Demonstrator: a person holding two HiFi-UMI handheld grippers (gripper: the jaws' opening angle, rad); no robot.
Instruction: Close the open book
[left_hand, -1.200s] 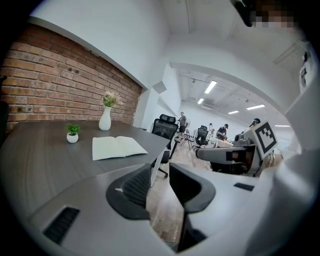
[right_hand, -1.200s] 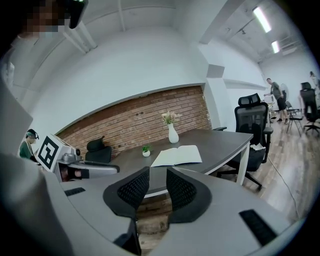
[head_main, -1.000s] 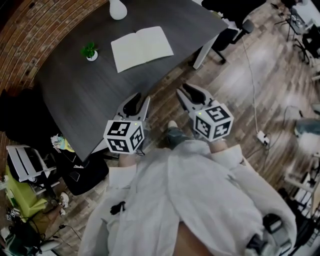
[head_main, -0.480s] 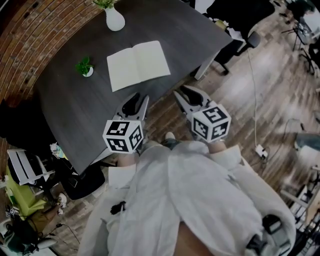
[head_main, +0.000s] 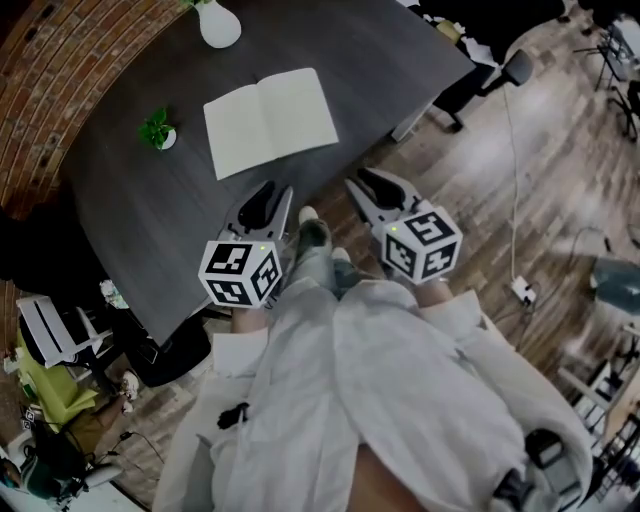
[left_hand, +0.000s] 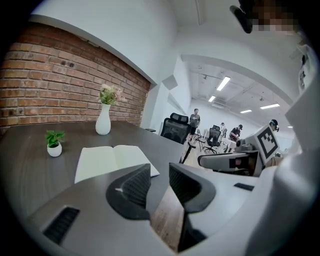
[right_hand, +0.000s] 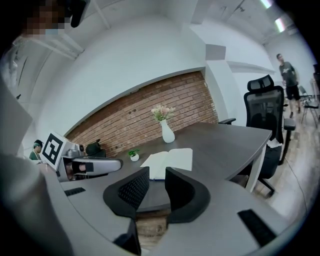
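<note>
The approach is seemingly being made: the open book (head_main: 270, 120) is lying flat at upper centre on the table (head_main: 140, 230), while the left gripper (head_main: 265, 200) and right gripper (head_main: 375, 188) are hovering below it, jaws apart and empty, next needing to catch one cover's edge.

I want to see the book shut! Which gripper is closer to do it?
Probably the left. The left gripper hangs open over the table, just before the open book. The right gripper, also open, is past the table's edge, over the floor.
</note>
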